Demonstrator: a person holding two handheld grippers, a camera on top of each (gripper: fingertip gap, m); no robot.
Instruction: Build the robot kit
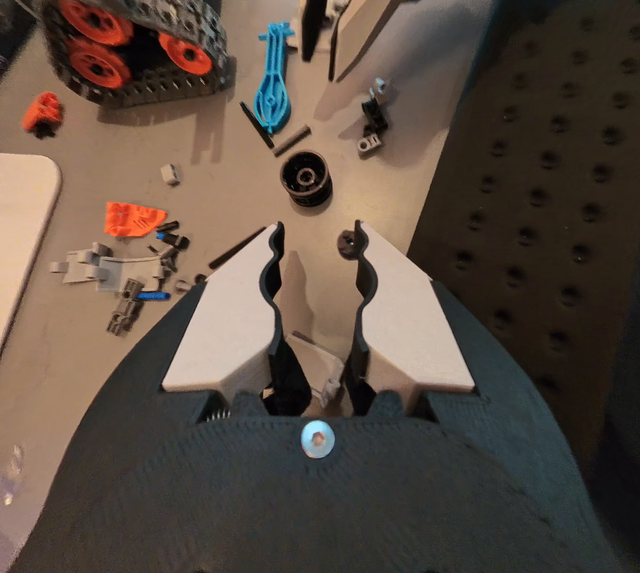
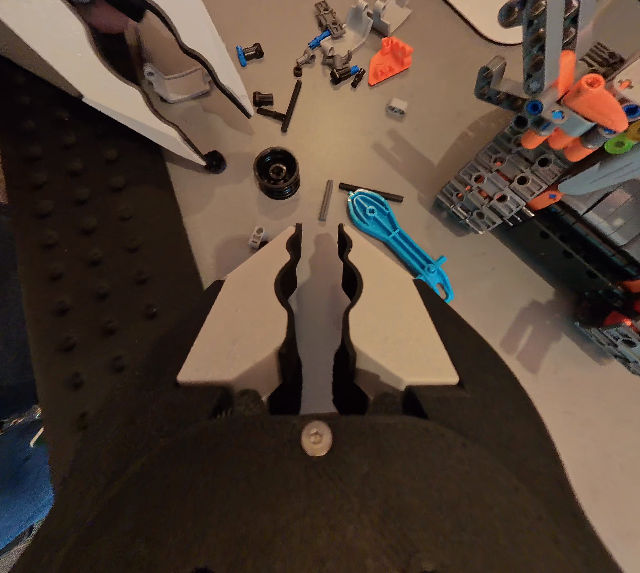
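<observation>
Sprawling across a grey table, a tracked model vehicle with orange wheels stands part-built beside loose pieces: a blue lever tool, a black wheel hub, thin axles. The left gripper hovers with jaws parted, its tip beside a small black round piece; the right gripper, jaws also parted and empty, hangs near a grey axle.

One black wheel, two grippers
</observation>
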